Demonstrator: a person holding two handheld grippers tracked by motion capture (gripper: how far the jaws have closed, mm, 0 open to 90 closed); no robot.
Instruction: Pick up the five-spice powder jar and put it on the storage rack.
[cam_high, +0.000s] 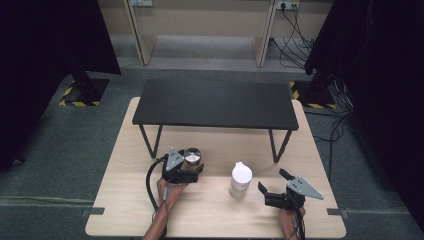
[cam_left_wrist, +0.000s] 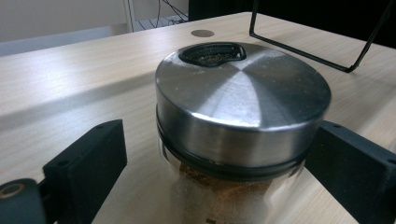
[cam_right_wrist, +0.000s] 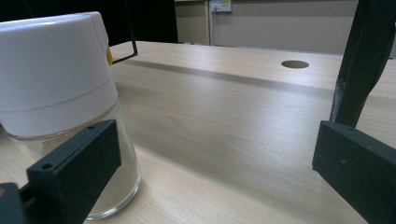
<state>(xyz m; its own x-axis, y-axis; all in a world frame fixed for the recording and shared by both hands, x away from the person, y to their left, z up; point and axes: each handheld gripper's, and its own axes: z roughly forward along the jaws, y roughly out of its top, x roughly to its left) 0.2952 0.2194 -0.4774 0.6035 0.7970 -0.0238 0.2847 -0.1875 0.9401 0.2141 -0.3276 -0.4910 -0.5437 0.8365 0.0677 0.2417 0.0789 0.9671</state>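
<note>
A glass spice jar with a brushed steel lid (cam_high: 192, 156) (cam_left_wrist: 243, 93) stands on the wooden table (cam_high: 210, 215), brown powder inside it. My left gripper (cam_high: 196, 167) (cam_left_wrist: 219, 154) is open and straddles the jar; the left jaw stands clear of the glass and the right jaw sits close against the lid's edge. A second glass jar with a white cap (cam_high: 240, 179) (cam_right_wrist: 56, 79) stands mid-table. My right gripper (cam_high: 271, 180) (cam_right_wrist: 215, 158) is open just right of it, its left jaw beside the glass, nothing between the fingers.
A low black shelf (cam_high: 215, 102) on thin wire legs (cam_left_wrist: 299, 51) (cam_right_wrist: 359, 60) spans the table's far half. Its right leg rises close to my right jaw. A round cable hole (cam_right_wrist: 294, 64) is set in the tabletop. Black curtains hang at both sides.
</note>
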